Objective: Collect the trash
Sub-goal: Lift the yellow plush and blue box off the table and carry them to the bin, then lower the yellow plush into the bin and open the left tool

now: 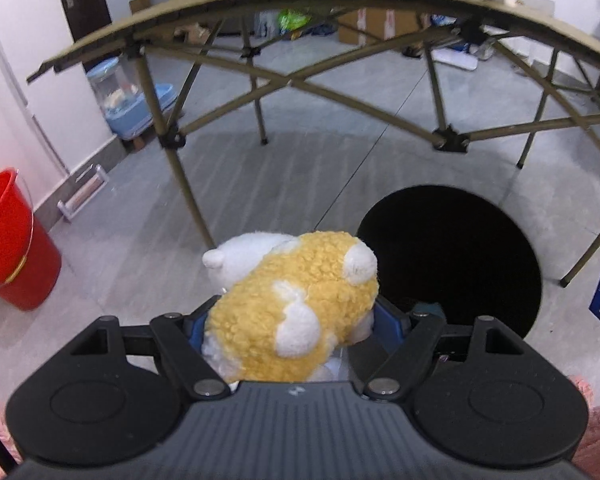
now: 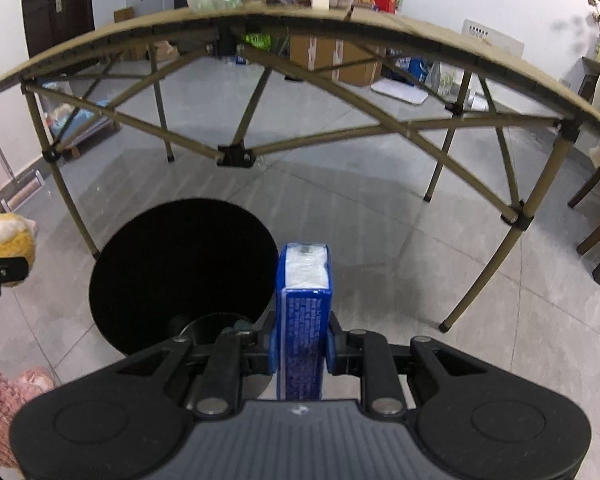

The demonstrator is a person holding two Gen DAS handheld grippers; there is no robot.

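Nearest my left lens, my left gripper [image 1: 296,320] is pinching a yellow and white plush toy [image 1: 296,300], jaws standing wide around its soft body with the blue pads pressing into its flanks. The toy is bulging well above and ahead of the jaws. Nearest my right lens, my right gripper [image 2: 300,344] is clamping a narrow blue packet [image 2: 302,312] on its long faces, jaws drawn nearly together, the packet projecting forward past the pads.

Beyond both loads, the black bin [image 1: 452,264] is standing on the grey floor, its round mouth open. It is lying ahead and to the right of the toy, and ahead and to the left of the packet [image 2: 180,272]. Neither item is yet over the mouth, as I am judging it. Further out, a folding table [image 2: 284,28] is spanning both views, its legs planted close behind the bin. A red bucket [image 1: 12,240] is sitting well apart at the left wall.

Risks I am noting:
- Releasing now would likely be dropping both items on the floor beside the rim.
- The toy, being bulky, could be catching on the rim or bouncing off it.
- Both grippers converging on one mouth could be colliding.
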